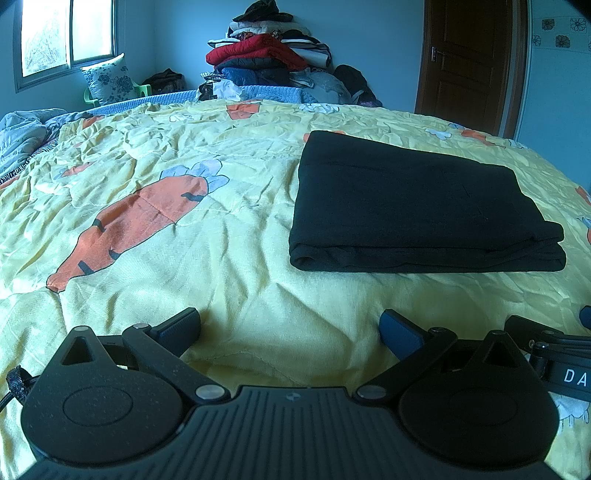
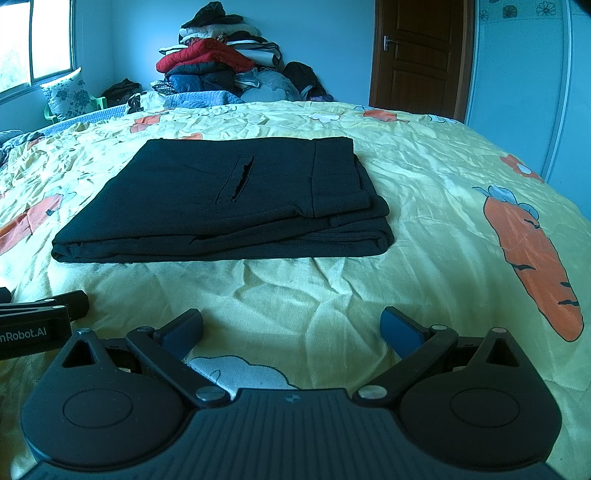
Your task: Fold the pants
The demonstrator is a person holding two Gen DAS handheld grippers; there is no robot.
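- On the yellow carrot-print bedspread (image 1: 229,236), black pants (image 1: 417,214) lie folded into a flat rectangular stack; seen from the left wrist they sit toward 1 o'clock, seen from the right wrist (image 2: 221,206) toward 11 o'clock.
- Near edge of the stack: a rounded fold running straight across, layered hems showing at its right corner. A slit pocket (image 2: 236,179) faces up on the top layer.
- Open room: bare bedspread surrounds the stack on all sides, with a wide strip between its near fold and both grippers, a broad stretch toward 9 o'clock in the left wrist view, and another toward 3 o'clock in the right wrist view.
- Far edge of the bed, 12 o'clock: a heap of clothes (image 1: 266,55) against the wall; a brown door (image 2: 417,55) at 1 o'clock; a window (image 1: 66,35) and a floral pillow (image 1: 107,79) at 10 o'clock.
- Left gripper (image 1: 290,326): level and low over the bedspread, aimed past the left side of the stack, fingers spread wide with nothing between them.
- Right gripper (image 2: 291,325): level and low, aimed past the right half of the near fold, fingers spread wide and empty.
- Both grippers lie side by side, each showing at the other's frame edge, well apart from the pants.
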